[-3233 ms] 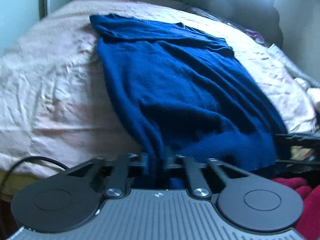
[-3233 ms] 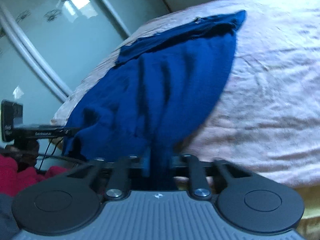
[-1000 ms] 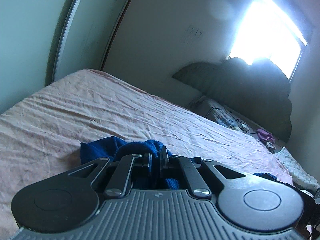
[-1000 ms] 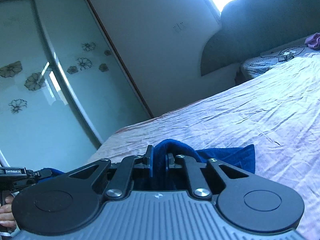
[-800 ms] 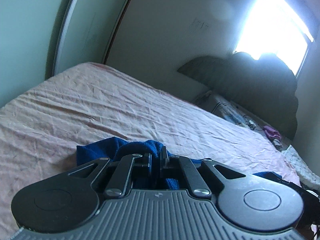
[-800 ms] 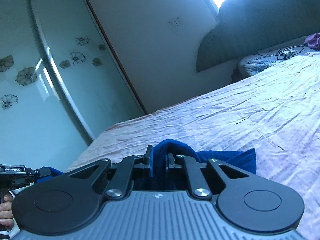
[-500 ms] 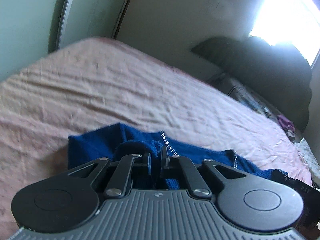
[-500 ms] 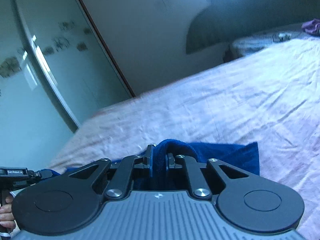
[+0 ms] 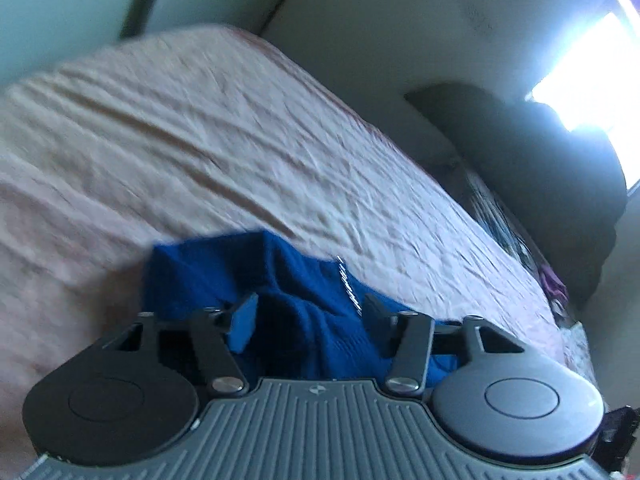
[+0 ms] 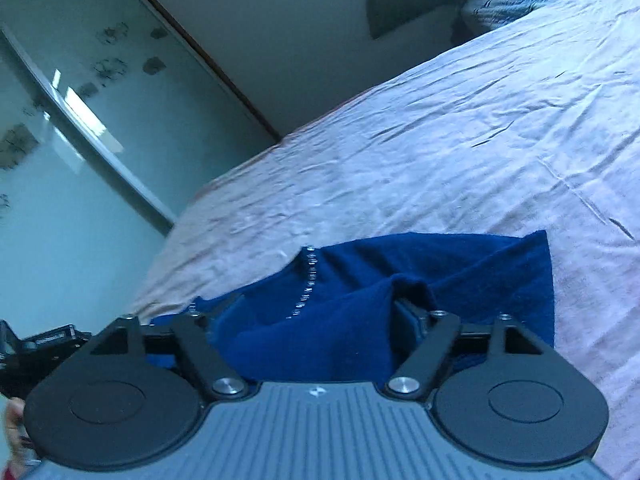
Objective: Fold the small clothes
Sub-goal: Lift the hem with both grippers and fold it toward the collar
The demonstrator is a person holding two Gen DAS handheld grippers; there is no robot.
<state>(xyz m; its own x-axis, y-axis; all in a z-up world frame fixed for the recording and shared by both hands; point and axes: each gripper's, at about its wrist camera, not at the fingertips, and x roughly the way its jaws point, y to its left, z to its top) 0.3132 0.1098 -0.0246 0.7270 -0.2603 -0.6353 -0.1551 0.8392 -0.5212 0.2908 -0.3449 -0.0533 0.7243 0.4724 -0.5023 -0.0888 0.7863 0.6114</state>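
Note:
A dark blue knitted garment (image 9: 304, 292) lies folded over on the pink bed sheet (image 9: 200, 152), a small silvery trim showing at its edge. My left gripper (image 9: 308, 312) is opening; a bunched fold of the cloth sits loose between its spread jaws, no pad pressing on it. In the right wrist view the same blue garment (image 10: 460, 276) lies with its corner to the right. My right gripper (image 10: 320, 316) is opening too, with a raised fold between its jaws, draped against the right finger (image 10: 416, 316).
The bed sheet (image 10: 460, 132) stretches far beyond the garment. A dark headboard (image 9: 540, 168) and a bright window stand at the far right. Frosted sliding wardrobe doors (image 10: 80, 112) flank the bed. The other gripper's tip (image 10: 44, 340) shows at the left edge.
Both grippers came down onto the bed with the garment's edge and then opened, letting go of the cloth. The views tilted down toward the sheet.

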